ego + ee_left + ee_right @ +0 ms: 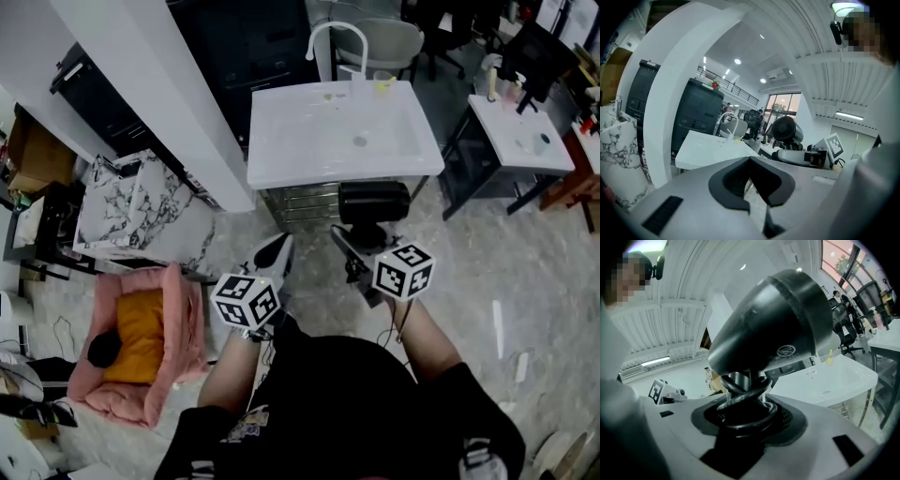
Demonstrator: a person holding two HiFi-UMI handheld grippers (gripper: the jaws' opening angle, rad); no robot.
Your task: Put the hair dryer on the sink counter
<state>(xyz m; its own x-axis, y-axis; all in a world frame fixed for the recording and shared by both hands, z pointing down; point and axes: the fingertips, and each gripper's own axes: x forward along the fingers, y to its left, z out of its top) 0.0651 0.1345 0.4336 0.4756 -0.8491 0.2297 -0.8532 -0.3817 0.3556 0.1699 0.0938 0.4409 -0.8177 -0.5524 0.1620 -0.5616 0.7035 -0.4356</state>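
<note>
Right tongs (743, 416) clamped round hair dryer (771, 322) handle.

A: Handle of the hair dryer (773, 319), status?
B: Largely hidden by the coiled cord (751, 420) in the jaws of the right gripper (740, 397).
A: The small yellow item (384, 85) on the sink counter (281, 141)?
B: Too small to be identified.

Head view steeply down; all share sink (342, 131)
</note>
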